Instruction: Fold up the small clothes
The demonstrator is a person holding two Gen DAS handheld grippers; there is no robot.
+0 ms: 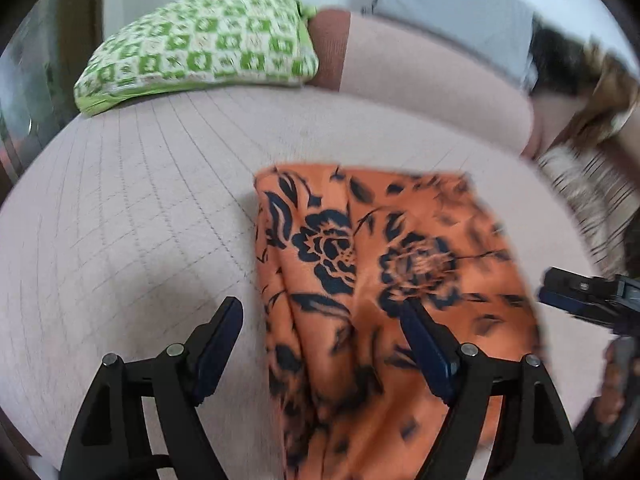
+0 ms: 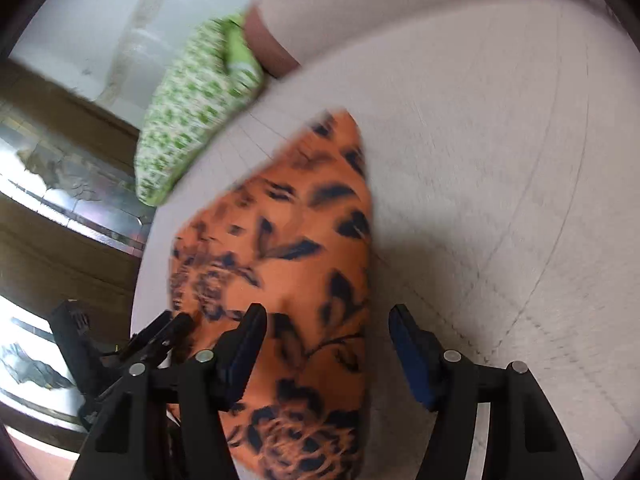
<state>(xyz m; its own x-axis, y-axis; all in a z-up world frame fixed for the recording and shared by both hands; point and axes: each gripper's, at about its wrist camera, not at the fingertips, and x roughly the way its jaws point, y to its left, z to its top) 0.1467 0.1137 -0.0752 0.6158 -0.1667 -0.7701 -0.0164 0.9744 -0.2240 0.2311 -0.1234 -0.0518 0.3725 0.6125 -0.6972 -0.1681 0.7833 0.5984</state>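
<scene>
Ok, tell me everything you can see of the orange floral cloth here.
The orange cloth is thin, soft-looking fabric printed with dark navy flowers and leaves. It lies folded in a rough oblong on the pale quilted bed cover, with lengthwise creases near its left edge and some motion blur. Both grippers hang open over its near end; neither visibly pinches it. The green patterned pillow lies apart from it.

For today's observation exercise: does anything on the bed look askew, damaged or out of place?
Nothing is damaged or spilled. The orange floral garment lies folded on the quilted cover, its near part still bunched in loose creases rather than flat. The green patterned pillow sits apart at the head.
</scene>
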